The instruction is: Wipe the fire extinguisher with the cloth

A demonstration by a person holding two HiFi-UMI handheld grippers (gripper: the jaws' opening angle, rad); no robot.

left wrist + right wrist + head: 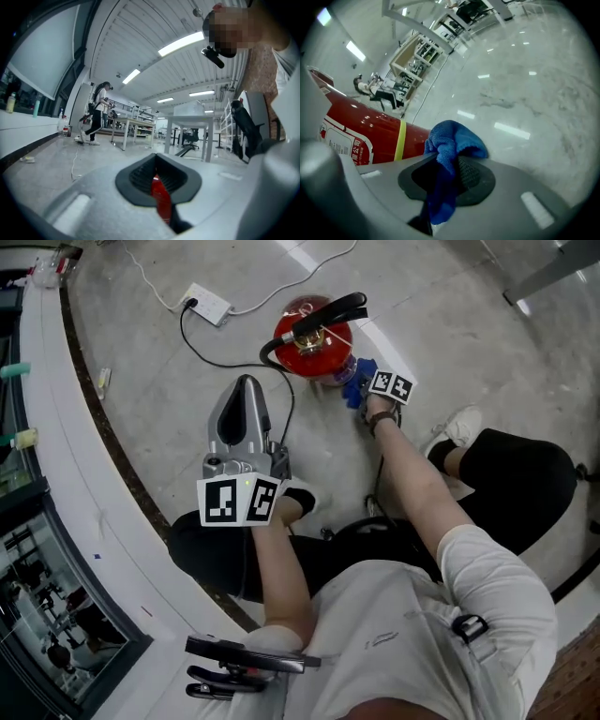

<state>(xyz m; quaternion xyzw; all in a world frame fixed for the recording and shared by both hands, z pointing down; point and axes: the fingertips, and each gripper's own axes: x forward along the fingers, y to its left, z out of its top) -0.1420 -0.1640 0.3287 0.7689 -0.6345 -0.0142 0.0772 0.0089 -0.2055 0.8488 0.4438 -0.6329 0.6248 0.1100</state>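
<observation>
The left hand-held gripper (247,385) hangs clenched on nothing, its tip aimed at the fire extinguisher (314,341), which stands upright on the floor (450,324). It seems kept clear of the work. The right hand-held gripper (364,390) pinches the blue cloth (356,379) right at the red cylinder's side, placed for rubbing.

Ceiling strip lights (180,43) are lighting your scene brightly, glaring off the polished floor (511,129). Your gripper views are bending at dark edges, seemingly blurring up close.
</observation>
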